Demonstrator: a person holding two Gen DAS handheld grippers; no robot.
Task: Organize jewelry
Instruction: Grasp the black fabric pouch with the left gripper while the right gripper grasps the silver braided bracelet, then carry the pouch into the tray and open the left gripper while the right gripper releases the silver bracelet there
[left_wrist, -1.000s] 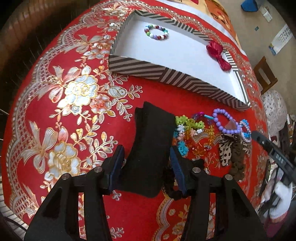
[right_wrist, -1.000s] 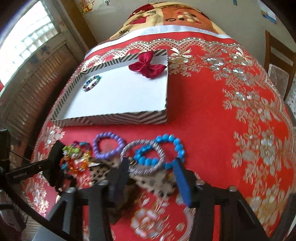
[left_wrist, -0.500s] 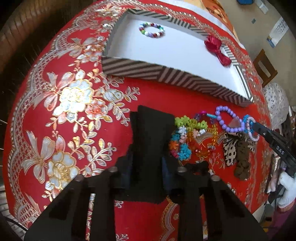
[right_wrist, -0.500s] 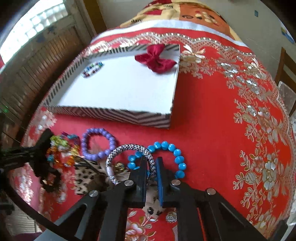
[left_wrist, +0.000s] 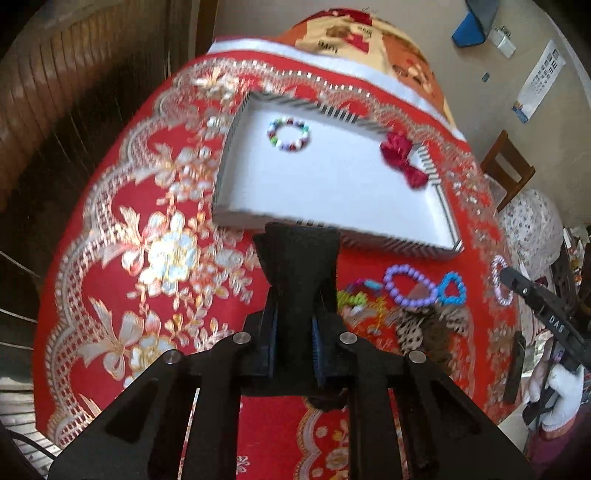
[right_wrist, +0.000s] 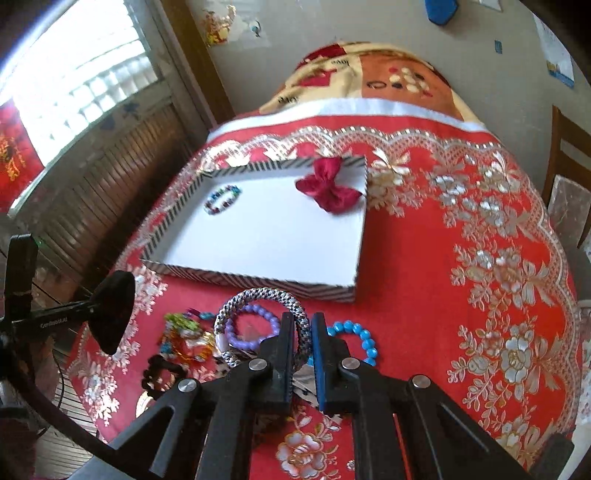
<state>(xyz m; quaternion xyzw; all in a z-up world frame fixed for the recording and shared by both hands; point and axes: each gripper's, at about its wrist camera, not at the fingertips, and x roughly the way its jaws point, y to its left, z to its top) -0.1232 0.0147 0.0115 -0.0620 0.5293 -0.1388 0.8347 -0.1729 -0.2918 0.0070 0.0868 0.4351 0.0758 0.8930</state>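
Note:
My left gripper (left_wrist: 293, 332) is shut on a black hair piece (left_wrist: 297, 258) and holds it above the red cloth, just before the striped white tray (left_wrist: 332, 192). My right gripper (right_wrist: 303, 343) is shut on a black-and-white braided bangle (right_wrist: 258, 295), lifted over the jewelry pile. The tray (right_wrist: 277, 236) holds a multicolored bead bracelet (left_wrist: 289, 133) and a red bow (left_wrist: 404, 158). On the cloth lie a purple bead bracelet (right_wrist: 251, 328), a blue bead bracelet (right_wrist: 360, 339), colorful bead pieces (right_wrist: 184, 332) and a leopard-print hair tie (left_wrist: 421, 325).
The red floral tablecloth (right_wrist: 480, 258) covers the whole table. A wooden chair (left_wrist: 508, 166) stands at the right. A window (right_wrist: 74, 85) and wooden panelling are at the left. A small black scrunchie (right_wrist: 160, 373) lies near the front edge.
Both grippers closed: the left on the black hair piece, the right on the braided bangle. Both have since lifted their items off the cloth and tilted up toward the tray.

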